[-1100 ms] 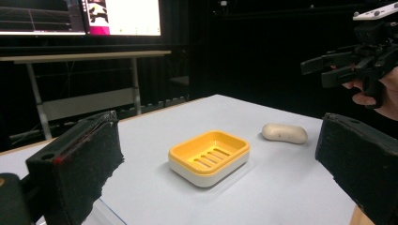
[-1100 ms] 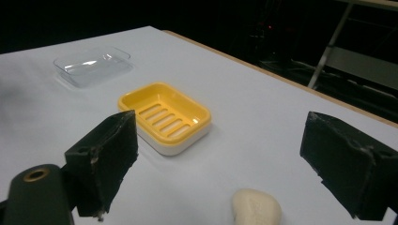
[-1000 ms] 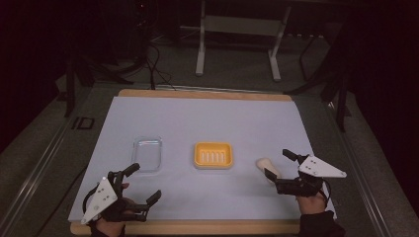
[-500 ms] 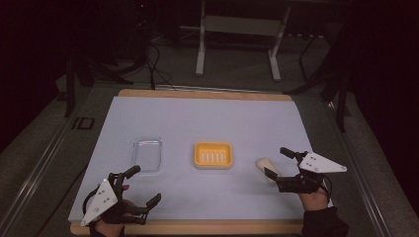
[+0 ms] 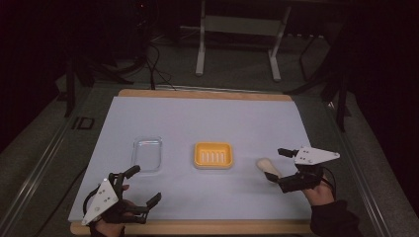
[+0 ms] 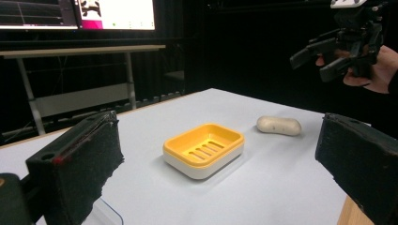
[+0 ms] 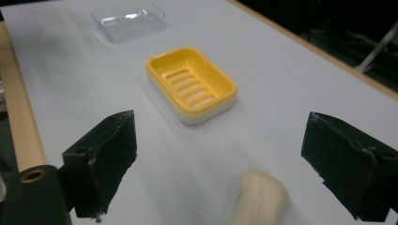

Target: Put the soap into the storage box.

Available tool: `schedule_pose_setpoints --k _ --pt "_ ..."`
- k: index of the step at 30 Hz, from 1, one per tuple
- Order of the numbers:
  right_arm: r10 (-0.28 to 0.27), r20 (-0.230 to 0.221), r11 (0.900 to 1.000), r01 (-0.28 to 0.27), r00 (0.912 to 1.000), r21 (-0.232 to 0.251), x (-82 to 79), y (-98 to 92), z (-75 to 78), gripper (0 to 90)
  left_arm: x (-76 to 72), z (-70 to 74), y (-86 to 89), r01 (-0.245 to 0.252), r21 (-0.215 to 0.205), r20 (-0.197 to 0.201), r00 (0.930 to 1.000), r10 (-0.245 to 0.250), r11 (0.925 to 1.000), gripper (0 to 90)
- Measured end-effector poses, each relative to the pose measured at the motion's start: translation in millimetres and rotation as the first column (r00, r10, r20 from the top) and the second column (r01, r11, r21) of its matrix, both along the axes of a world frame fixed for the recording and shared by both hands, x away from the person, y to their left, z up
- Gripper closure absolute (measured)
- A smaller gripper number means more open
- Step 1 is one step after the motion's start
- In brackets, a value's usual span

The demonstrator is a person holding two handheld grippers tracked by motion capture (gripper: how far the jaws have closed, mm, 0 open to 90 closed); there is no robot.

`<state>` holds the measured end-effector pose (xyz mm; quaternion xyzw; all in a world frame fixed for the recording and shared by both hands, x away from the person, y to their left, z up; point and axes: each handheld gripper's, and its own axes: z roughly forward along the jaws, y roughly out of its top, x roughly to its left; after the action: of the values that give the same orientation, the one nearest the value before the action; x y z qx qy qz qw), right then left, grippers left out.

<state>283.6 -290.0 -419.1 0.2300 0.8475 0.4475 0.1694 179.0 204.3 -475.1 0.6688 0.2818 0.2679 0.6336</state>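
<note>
So far nothing is placed: your right gripper (image 5: 278, 167) hovers with its jaws spread wide around, not gripping, the pale soap bar (image 5: 267, 166) just right of the empty yellow soap dish (image 5: 213, 155), while your left gripper (image 5: 142, 185) waits open and empty near-left.

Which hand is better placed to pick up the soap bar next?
The right. The right gripper has open jaws straddling the soap bar, though not gripping it. The left gripper sits open at the near table edge, beyond the yellow dish.
</note>
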Motion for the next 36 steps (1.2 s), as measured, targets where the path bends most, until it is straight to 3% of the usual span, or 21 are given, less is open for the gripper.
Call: schedule_pose_setpoints --k 5,9,11,18,19,22,23,24,25,26,27,28,30,32,33,36 --pt "-0.011 -0.026 0.998 0.01 0.9996 -0.069 -2.1 0.8 0.3 9.6 0.5 -0.2 -1.0 0.003 0.006 -0.003 1.0 -0.003 1.0 0.9" --pt "-0.017 -0.055 0.995 0.011 0.9983 -0.096 -1.9 0.4 -0.5 9.5 0.6 -0.3 -1.0 -0.001 0.005 -0.005 1.0 0.001 1.0 0.9" --pt "-0.027 -0.094 0.991 0.014 0.9952 -0.13 -0.9 -0.5 0.0 9.0 0.6 -0.3 -1.2 -0.002 0.006 -0.005 1.0 0.002 1.0 0.9" --pt "-0.061 -0.144 0.976 0.029 0.9877 -0.214 0.6 0.0 -1.0 9.0 0.9 -0.4 -2.0 0.002 0.011 -0.006 1.0 -0.002 0.9999 0.9" --pt "-0.085 -0.155 0.969 0.045 0.9843 -0.243 1.3 0.2 -1.9 9.0 0.9 -0.4 -2.0 0.003 0.008 -0.006 1.0 -0.003 1.0 0.9" --pt "-0.099 -0.175 0.962 0.049 0.9796 -0.269 2.5 0.1 -2.7 9.0 0.7 -0.2 -1.8 0.003 0.005 -0.005 1.0 -0.003 1.0 0.9" --pt "-0.13 -0.208 0.952 0.063 0.9695 -0.3 5.1 -0.1 -3.3 9.0 0.5 0.1 -1.7 0.006 0.006 -0.003 1.0 -0.006 1.0 0.9" --pt "-0.13 -0.208 0.952 0.063 0.9695 -0.3 5.1 -0.1 -3.3 9.0 0.5 0.1 -1.7 0.006 0.006 -0.003 1.0 -0.006 1.0 0.9" --pt "-0.15 -0.215 0.944 0.075 0.965 -0.322 6.3 -0.8 -3.5 9.0 0.3 0.2 -2.0 0.007 0.008 -0.001 1.0 -0.007 0.9999 0.9" --pt "-0.165 -0.242 0.941 0.079 0.9559 -0.33 8.0 -1.2 -4.0 9.0 0.3 0.2 -2.0 0.007 0.008 -0.001 1.0 -0.007 0.9999 0.9" --pt "-0.165 -0.242 0.941 0.079 0.9559 -0.33 8.0 -1.2 -4.0 9.0 0.2 0.1 -2.4 0.007 0.008 0.0 1.0 -0.007 0.9999 0.9" --pt "-0.188 -0.246 0.926 0.089 0.9507 -0.366 9.3 -0.9 -5.8 9.0 0.1 0.1 -2.7 0.007 0.009 0.001 1.0 -0.007 0.9999 0.9" --pt "-0.206 -0.264 0.916 0.091 0.9424 -0.39 10.2 -0.3 -7.1 9.0 0.2 0.1 -2.7 0.008 0.009 0.0 1.0 -0.008 0.9999 0.9" --pt "-0.208 -0.265 0.911 0.088 0.9414 -0.403 11.3 -0.4 -8.2 9.0 0.4 0.1 -2.7 0.007 0.008 -0.001 1.0 -0.007 0.9999 0.9" --pt "-0.224 -0.28 0.899 0.087 0.9334 -0.429 12.2 0.0 -10.1 9.0 0.3 0.1 -2.8 0.006 0.009 0.0 1.0 -0.006 0.9999 0.9" --pt "-0.231 -0.287 0.892 0.084 0.9296 -0.444 13.5 -0.1 -11.5 9.0 0.1 0.1 -3.0 0.007 0.012 -0.001 1.0 -0.007 0.9999 0.9"
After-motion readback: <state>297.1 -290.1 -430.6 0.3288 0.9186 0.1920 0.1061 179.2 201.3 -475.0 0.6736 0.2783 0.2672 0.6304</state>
